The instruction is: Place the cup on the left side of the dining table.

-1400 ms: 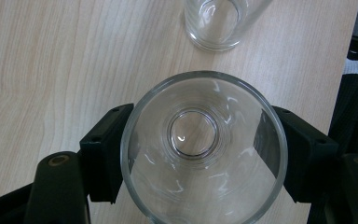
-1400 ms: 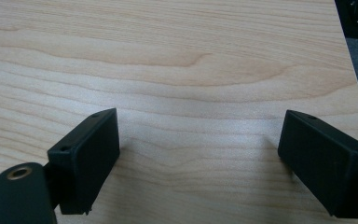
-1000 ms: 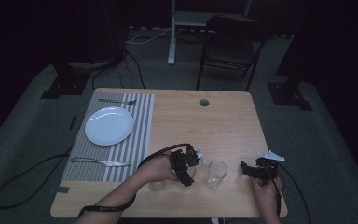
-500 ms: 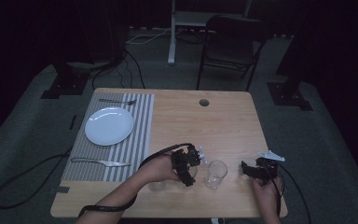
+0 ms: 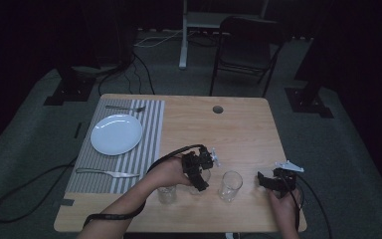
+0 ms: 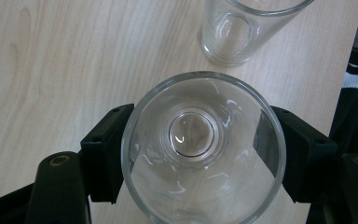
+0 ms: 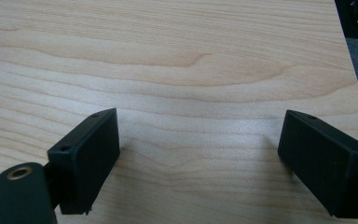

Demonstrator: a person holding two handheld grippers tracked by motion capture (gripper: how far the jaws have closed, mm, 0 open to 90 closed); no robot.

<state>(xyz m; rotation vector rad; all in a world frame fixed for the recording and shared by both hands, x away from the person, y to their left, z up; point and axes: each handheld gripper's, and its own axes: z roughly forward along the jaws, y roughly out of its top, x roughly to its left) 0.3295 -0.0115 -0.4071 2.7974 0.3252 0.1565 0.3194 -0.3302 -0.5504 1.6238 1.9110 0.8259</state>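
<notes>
A clear round drinking glass stood near the front edge of the light wooden table, pinched at its sides by the jaws of the left gripper. A second clear tumbler stood just beside it. The right gripper hovered apart, jaws spread wide over bare wood.

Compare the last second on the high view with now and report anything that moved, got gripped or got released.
Nothing visibly changed. The left gripper sits around the same clear glass, jaws at both sides of it. The right gripper is open over bare table. The other two glasses, plate, fork and knife lie where they were.
</notes>
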